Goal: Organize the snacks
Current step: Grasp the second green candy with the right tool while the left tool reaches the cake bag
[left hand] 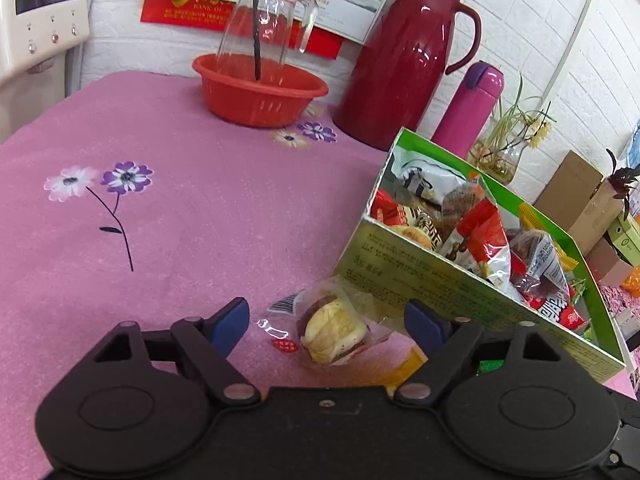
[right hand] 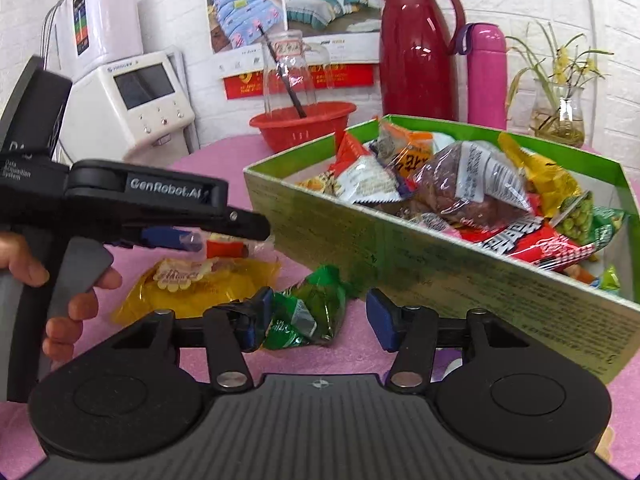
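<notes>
A green cardboard box full of wrapped snacks stands on the pink cloth. A clear-wrapped pastry lies between the blue pads of my left gripper, which stand apart from it. A green snack packet lies between the pads of my right gripper; the left pad is at its edge, the right pad clear of it. A yellow packet lies left of the green packet, under the left gripper held by a hand.
At the back stand a red basin with an upturned glass jug, a dark red thermos jug, a pink flask and a plant vase. A white appliance stands at the left. Brown boxes lie right.
</notes>
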The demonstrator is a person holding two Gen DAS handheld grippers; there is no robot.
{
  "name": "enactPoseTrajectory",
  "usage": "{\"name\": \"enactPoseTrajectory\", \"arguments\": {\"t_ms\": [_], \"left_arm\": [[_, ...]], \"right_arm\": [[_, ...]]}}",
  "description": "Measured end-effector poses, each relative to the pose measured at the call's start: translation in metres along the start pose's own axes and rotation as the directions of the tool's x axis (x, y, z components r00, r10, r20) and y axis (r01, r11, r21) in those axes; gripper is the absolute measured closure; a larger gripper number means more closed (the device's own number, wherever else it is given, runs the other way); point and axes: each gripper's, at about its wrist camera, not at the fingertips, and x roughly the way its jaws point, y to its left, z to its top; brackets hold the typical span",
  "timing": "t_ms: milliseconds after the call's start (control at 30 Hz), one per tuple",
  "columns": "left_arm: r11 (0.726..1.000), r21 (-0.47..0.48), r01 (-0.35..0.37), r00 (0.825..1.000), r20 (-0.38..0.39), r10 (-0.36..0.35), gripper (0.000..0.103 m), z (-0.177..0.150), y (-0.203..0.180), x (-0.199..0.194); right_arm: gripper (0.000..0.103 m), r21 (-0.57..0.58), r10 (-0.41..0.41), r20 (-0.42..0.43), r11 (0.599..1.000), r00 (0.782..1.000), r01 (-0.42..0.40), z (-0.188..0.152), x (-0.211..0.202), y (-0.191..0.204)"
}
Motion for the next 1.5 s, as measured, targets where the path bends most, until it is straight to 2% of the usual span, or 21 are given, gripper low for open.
{"name": "enactPoseTrajectory", "arguments": {"t_ms": [33,167,533,567,633,900,1033,1100,1167,1267,1333,1500], "left_arm": [[1.0,0.002,-0.001,1.0,0.0,0.001,0.016,0.0,0.0,0.0],[1.0,0.011,0.002,1.0,-0.002,-0.002,0.017,0.001,-0.001,0.0],[1.0,0.017,0.003,1.0,-0.004,-0.003,0.017,0.0,-0.003,-0.002],[1.0,0.023,0.008,1.0,-0.005,-0.008,0.018,-0.001,-0.003,-0.003],[0.999,0.041,0.027,1.0,-0.014,-0.026,0.041,-0.002,-0.004,-0.005],[0.987,0.058,0.15,0.986,-0.087,-0.145,0.043,-0.021,-0.002,-0.029],[0.989,0.062,0.136,0.988,-0.076,-0.131,0.041,-0.019,-0.008,-0.033],[0.987,0.062,0.147,0.987,-0.078,-0.142,0.031,-0.016,-0.012,-0.032],[0.985,0.079,0.155,0.985,-0.087,-0.149,0.026,-0.016,-0.017,-0.032],[0.984,0.114,0.136,0.987,-0.099,-0.125,0.025,-0.018,-0.024,-0.028],[0.984,0.121,0.127,0.988,-0.108,-0.114,0.026,-0.019,-0.025,-0.025],[0.989,0.104,0.106,0.99,-0.108,-0.095,0.019,-0.02,-0.022,-0.022]], "right_arm": [[0.024,0.002,0.01,-0.008,1.0,1.0,-0.01,0.001,0.001,0.0],[0.033,-0.002,0.021,-0.012,1.0,1.0,-0.021,0.0,0.0,0.003],[0.037,-0.024,0.006,-0.019,1.0,1.0,-0.006,0.001,-0.001,0.006],[0.038,-0.022,0.004,-0.022,1.0,1.0,-0.004,0.001,-0.002,0.005],[0.04,-0.019,0.002,-0.03,1.0,1.0,-0.003,0.002,-0.005,0.004],[0.042,-0.03,0.002,-0.052,1.0,0.999,-0.004,-0.008,-0.033,-0.007],[0.035,-0.024,0.002,-0.043,1.0,0.999,-0.003,-0.008,-0.035,-0.008],[0.035,-0.035,-0.004,-0.036,0.999,0.999,0.003,-0.007,-0.034,-0.006],[0.035,-0.047,-0.001,-0.026,0.999,1.0,0.0,-0.006,-0.035,-0.005],[0.034,-0.049,0.0,-0.026,0.999,1.0,-0.001,-0.004,-0.032,-0.006],[0.029,-0.045,-0.002,-0.028,0.999,1.0,0.001,-0.003,-0.029,-0.006],[0.022,-0.031,-0.002,-0.036,1.0,0.999,0.001,-0.004,-0.025,-0.01]]}}
